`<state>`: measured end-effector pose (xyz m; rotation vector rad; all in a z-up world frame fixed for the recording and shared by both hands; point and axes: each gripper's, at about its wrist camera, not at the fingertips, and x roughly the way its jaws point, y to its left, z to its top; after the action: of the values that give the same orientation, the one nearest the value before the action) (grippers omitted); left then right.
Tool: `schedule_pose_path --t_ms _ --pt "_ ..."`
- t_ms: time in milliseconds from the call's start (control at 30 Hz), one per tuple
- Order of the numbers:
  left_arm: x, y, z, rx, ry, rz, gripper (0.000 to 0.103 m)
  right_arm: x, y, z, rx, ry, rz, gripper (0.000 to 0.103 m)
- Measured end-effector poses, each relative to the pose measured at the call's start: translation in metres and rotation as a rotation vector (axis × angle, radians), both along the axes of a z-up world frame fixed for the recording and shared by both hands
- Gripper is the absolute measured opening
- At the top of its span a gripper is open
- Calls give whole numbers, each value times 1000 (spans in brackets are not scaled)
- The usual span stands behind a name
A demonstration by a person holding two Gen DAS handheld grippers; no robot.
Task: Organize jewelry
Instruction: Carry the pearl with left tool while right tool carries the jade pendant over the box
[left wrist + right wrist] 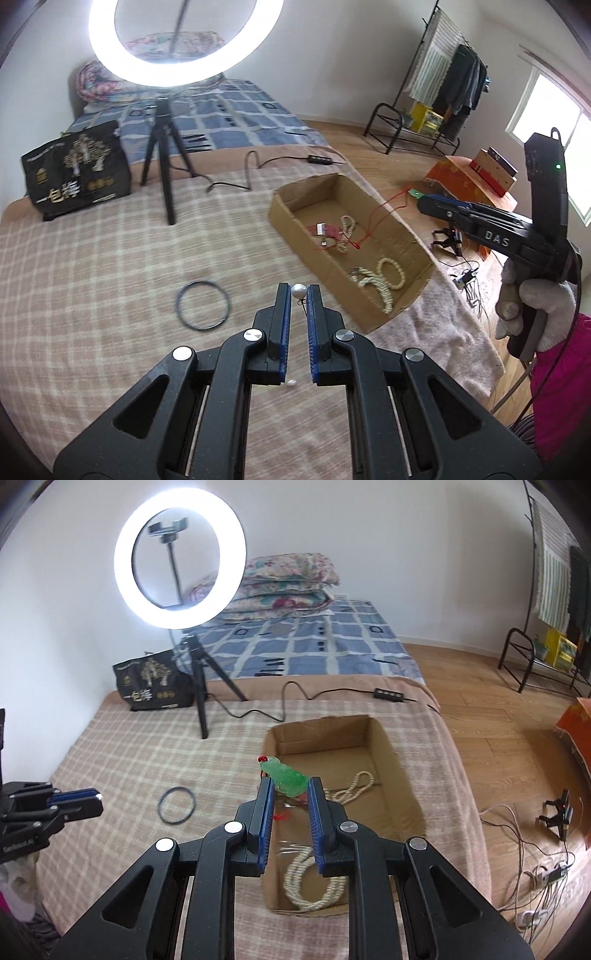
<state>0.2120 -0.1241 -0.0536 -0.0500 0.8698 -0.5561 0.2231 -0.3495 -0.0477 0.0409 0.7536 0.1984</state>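
My left gripper [297,291] is shut on a pearl pendant [298,291] above the checked bedspread, just left of the cardboard box [284,218]. My right gripper [288,784] is shut on a green jade pendant [285,775] with a red cord, held over the box [402,775]. In the left wrist view that pendant [413,192] shows beyond the box with its red cord [376,218] trailing into it. The box holds bead necklaces [380,280] and a small red item [325,232]. A black ring bangle [202,305] lies on the bedspread left of the left gripper; it also shows in the right wrist view [176,805].
A ring light on a black tripod [162,155] and a black printed bag [77,170] stand at the back of the bed. A cable with a remote [391,695] runs behind the box. Cables and a small clamp [557,814] lie on the wooden floor to the right.
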Motion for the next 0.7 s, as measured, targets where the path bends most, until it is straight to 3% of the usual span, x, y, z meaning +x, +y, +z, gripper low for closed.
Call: schedule_pose_path --t_ms 367,700 --pt "17 -84 -7 0 7 -95 7 16 -60 -17 7 33 -112 16" --pt "35 -133 -32 17 49 -109 7 26 -68 -37 -2 86 -116 16"
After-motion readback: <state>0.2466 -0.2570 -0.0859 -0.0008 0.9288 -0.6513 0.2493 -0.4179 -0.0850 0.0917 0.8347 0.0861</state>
